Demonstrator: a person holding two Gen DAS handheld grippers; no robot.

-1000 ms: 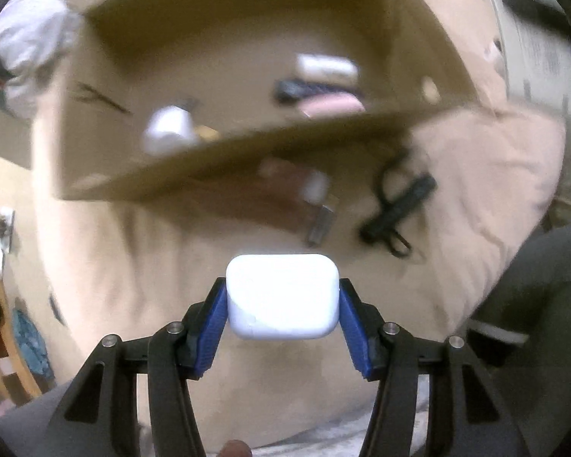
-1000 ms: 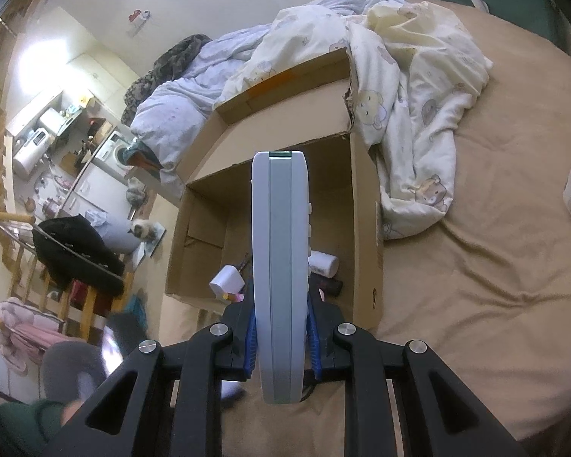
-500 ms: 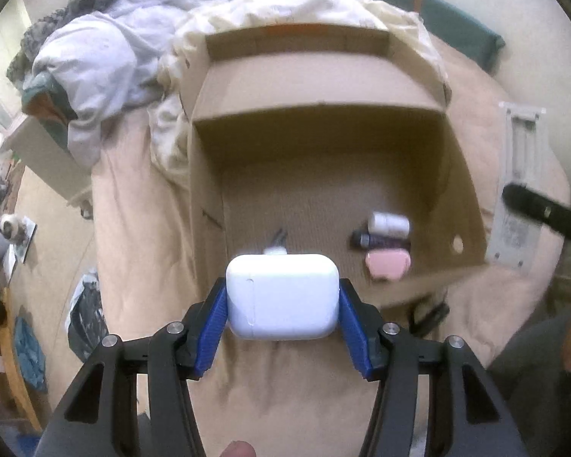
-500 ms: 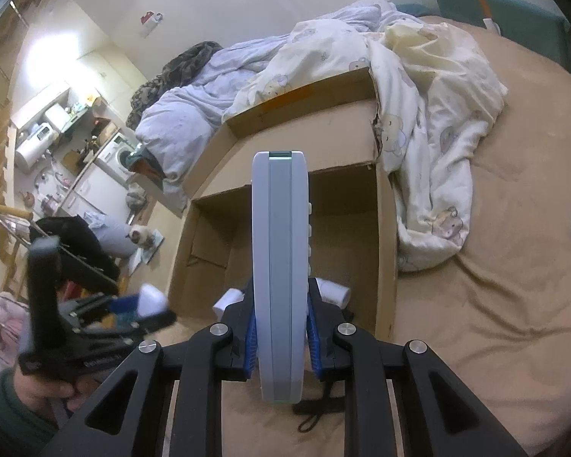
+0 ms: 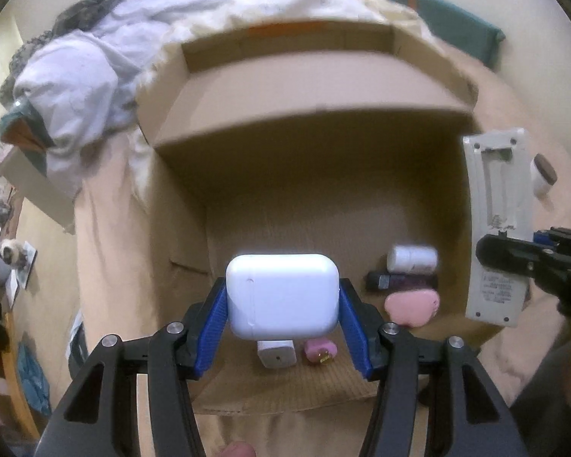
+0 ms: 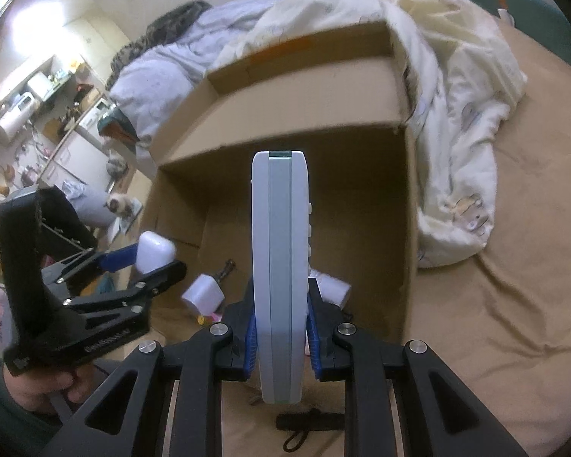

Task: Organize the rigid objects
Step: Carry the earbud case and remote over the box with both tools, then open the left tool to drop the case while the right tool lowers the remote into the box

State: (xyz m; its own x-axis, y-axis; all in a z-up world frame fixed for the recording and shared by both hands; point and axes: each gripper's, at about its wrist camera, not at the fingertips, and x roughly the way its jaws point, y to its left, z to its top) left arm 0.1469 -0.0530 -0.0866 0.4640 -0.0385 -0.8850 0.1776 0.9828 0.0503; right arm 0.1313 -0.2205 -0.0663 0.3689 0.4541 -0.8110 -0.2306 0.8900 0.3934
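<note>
With both loads over the cardboard box at the bed's middle, deposit is pending: left tongs clamp the white earbud case, right tongs clamp the remote control; lower each, then release.

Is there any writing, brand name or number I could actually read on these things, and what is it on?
None is legible.
Remote control: small print on its back label, too blurred to read.
Left gripper: embossed wording along its black arm, too blurred to read.
White case and cardboard box: no text visible.

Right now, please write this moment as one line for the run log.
left gripper: shut on white case | right gripper: shut on remote control | both above cardboard box | nothing released yet
</note>
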